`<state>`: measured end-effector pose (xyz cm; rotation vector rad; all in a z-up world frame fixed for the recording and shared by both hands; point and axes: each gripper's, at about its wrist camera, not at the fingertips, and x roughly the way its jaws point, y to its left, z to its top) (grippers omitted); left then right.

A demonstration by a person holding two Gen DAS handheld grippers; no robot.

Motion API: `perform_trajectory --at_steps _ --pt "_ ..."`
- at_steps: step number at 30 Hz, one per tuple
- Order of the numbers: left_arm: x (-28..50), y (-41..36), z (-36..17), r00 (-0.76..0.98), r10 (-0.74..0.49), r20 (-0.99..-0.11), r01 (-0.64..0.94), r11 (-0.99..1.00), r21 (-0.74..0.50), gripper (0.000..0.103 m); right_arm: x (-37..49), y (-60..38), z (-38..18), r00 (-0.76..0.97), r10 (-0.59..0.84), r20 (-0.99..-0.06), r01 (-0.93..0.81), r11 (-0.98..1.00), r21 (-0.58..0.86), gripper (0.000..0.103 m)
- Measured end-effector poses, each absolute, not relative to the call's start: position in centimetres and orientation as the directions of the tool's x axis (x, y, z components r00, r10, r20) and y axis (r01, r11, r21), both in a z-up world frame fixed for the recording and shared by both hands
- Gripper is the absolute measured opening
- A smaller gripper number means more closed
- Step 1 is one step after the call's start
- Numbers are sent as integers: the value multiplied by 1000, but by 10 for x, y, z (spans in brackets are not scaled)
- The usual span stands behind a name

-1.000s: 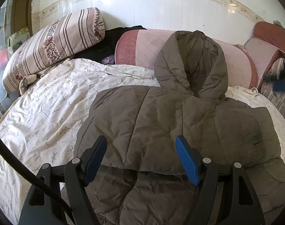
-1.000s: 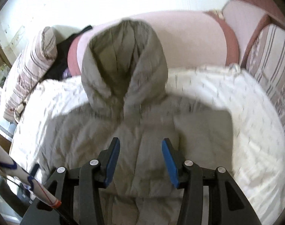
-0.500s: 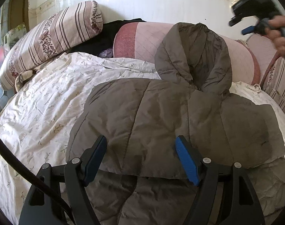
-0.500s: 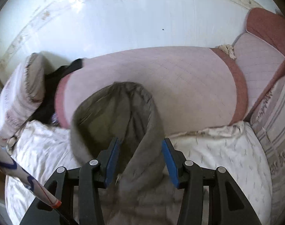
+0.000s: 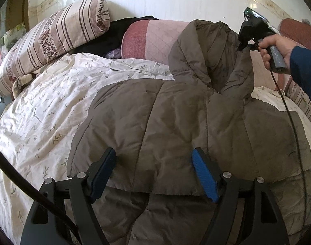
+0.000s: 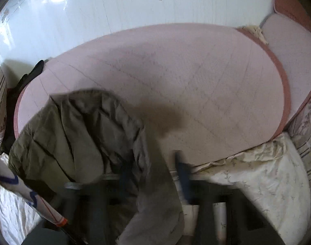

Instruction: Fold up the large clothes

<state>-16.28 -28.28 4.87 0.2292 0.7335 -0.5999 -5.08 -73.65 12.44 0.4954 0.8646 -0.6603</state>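
Jacket [image 5: 175, 126] hood in right tool [image 5: 243, 46]

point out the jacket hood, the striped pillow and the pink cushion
jacket hood [image 5: 208, 55], left wrist view, on its inner lining
striped pillow [image 5: 59, 34], left wrist view, on its striped side
pink cushion [image 6: 175, 85], right wrist view, on its quilted face

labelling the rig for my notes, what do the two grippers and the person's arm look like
Left gripper: black frame, silver rivets, ribbed blue pads, thick dark cable at its left. Right gripper: black body, grey handle, thin black cable hanging down. The person's sleeve is dark blue.
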Motion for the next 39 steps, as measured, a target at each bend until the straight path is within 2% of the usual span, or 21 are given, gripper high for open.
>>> perform_trajectory --at_steps 5,13,18,21,24,26,31,36,39 --pt "-164 -281 51 586 -434 -685 587 810 -11 77 -84 -705 155 550 -389 -739 665 739 107 9" --pt "-162 -266 66 605 -442 -662 563 825 -36 77 -176 -625 231 688 -370 -625 568 810 145 8" --pt "-152 -242 85 642 -446 -624 510 856 -86 77 -252 -550 250 751 -352 -559 503 853 138 8" --pt "-145 -226 99 685 -432 -587 469 878 -99 77 -301 -512 231 758 -333 -561 490 858 153 8" --pt "-142 -221 104 680 -456 -574 463 874 -145 77 -336 -483 189 729 -319 -605 492 859 139 8" --pt "-146 -232 100 655 -481 -582 495 856 -151 77 -347 -469 150 677 -326 -659 498 863 85 8" --pt "-167 -277 78 565 -548 -617 612 779 -132 77 -346 -482 88 595 -300 -746 535 840 89 8" --pt "-171 -311 43 568 -424 -705 614 789 20 80 -337 -491 65 554 -285 -782 534 842 71 9" --pt "-170 -311 42 564 -425 -708 611 791 11 81 -340 -490 68 554 -293 -779 516 855 46 17"
